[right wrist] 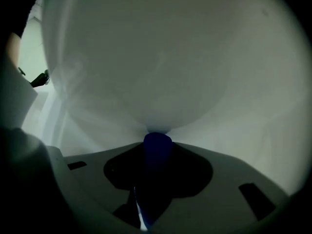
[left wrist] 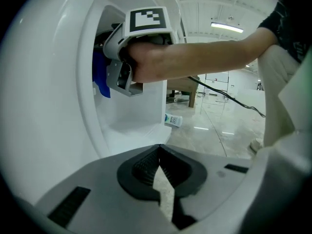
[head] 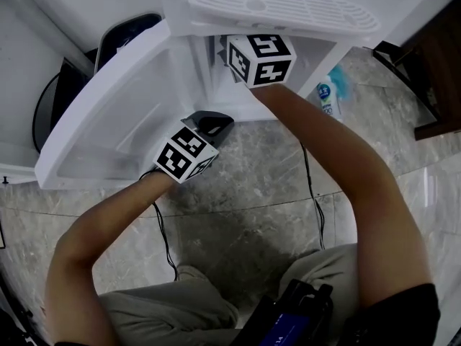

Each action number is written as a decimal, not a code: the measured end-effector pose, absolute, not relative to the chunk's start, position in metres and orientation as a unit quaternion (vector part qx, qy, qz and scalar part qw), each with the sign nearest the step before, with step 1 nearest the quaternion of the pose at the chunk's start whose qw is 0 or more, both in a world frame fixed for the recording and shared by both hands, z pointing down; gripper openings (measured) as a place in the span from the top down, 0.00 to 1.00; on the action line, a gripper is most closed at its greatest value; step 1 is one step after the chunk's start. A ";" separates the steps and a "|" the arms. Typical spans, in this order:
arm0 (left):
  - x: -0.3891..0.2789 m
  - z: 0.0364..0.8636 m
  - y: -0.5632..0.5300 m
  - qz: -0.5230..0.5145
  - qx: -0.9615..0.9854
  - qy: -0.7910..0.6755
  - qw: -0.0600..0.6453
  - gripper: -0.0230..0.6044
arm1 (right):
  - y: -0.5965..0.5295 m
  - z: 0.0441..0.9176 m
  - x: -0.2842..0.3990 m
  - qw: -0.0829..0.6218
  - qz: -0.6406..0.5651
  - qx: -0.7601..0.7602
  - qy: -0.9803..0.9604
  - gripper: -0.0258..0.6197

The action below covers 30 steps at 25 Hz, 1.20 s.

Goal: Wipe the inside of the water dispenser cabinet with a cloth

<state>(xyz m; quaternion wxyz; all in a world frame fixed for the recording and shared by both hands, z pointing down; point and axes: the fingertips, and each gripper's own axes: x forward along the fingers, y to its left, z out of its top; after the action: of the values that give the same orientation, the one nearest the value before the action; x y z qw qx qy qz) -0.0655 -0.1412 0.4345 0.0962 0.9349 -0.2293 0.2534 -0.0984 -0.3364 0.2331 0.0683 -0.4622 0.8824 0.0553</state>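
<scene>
Marble floor is showing; at twelve o'clock, right gripper, half-hidden inside cabinet, is pinching a blue cloth; left gripper is holding fingers shut, empty.

cabinet: white, open | cloth: blue, bunched, touching its inner wall

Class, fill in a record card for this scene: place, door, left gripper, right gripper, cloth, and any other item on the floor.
Place: white water dispenser cabinet on a grey stone floor
Door: door open, swung to the left in the head view
Left gripper: left gripper outside the cabinet, jaws together, nothing held
Right gripper: right gripper inside the cabinet, shut on the cloth
Cloth: cloth blue, its tip close against a white inner wall
Other item: small bottle on the floor beside the cabinet
</scene>
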 end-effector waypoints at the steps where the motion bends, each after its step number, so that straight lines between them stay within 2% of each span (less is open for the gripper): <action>1: -0.068 0.434 -0.142 0.252 0.935 -0.232 0.097 0.95 | -0.344 0.233 -0.098 0.073 0.052 -0.469 0.879 0.76; 4: -0.075 0.433 -0.147 0.245 0.933 -0.242 0.105 0.95 | -0.362 0.229 -0.097 0.078 0.060 -0.482 0.871 0.76; 13: -0.080 0.442 -0.154 0.212 0.921 -0.265 0.189 0.95 | -0.343 0.236 -0.101 0.066 0.058 -0.460 0.884 0.79; 17: -0.066 0.436 -0.155 0.217 0.930 -0.250 0.160 0.95 | -0.337 0.240 -0.102 0.057 0.065 -0.446 0.891 0.79; 30: -0.075 0.441 -0.160 0.220 0.925 -0.261 0.168 0.95 | -0.354 0.239 -0.102 0.050 0.083 -0.462 0.882 0.79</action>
<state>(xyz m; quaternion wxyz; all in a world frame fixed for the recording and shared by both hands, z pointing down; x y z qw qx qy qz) -0.0751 -0.1604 0.4411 0.1675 0.9249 -0.2606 0.2203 -0.1017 -0.3541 0.2393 0.0505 -0.4618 0.8816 0.0831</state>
